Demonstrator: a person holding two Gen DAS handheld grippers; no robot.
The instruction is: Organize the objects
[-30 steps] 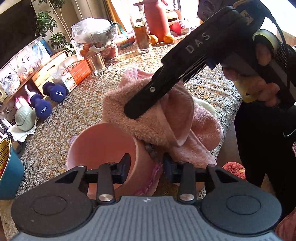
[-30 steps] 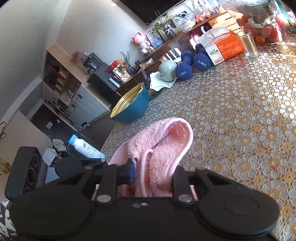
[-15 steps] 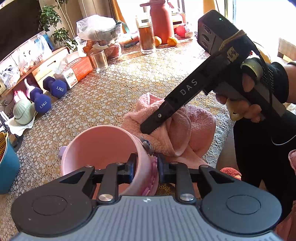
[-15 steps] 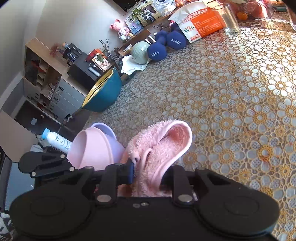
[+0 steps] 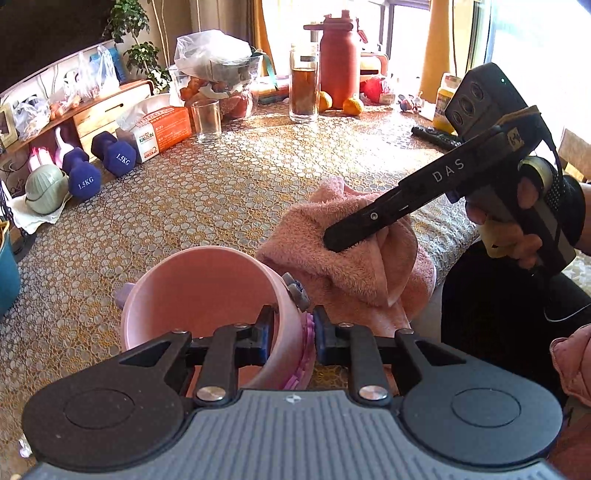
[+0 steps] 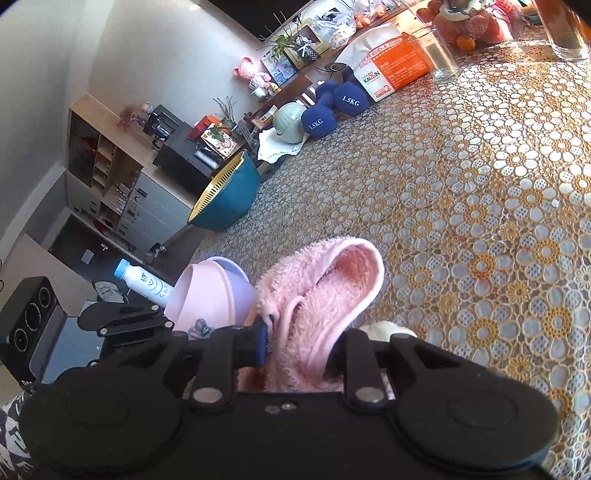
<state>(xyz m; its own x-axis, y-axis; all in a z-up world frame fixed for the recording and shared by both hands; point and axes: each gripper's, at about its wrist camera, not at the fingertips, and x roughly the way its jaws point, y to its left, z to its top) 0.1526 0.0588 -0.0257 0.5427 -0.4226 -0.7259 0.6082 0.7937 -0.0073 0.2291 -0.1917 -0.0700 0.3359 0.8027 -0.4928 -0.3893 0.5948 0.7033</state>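
left gripper (image 5: 289, 334) was clamped on the rim of the pink bucket (image 5: 207, 291), likely light and stiff; right gripper (image 6: 300, 345) was pinching a bunched fold of the pink towel (image 6: 325, 295), soft and limp, best held at a thick fold. both sat at the near edge of the lace-covered worktop (image 5: 236, 192), with dumbbells (image 5: 98, 166) and a glass (image 5: 207, 120) well apart toward the sunlit far side.

Sunlit window (image 5: 413, 22) with amber curtains (image 5: 439, 44) beyond the table's far edge; pale grey wall (image 6: 74, 48), wooden shelving unit (image 6: 99, 155), dark floor (image 6: 81, 243)
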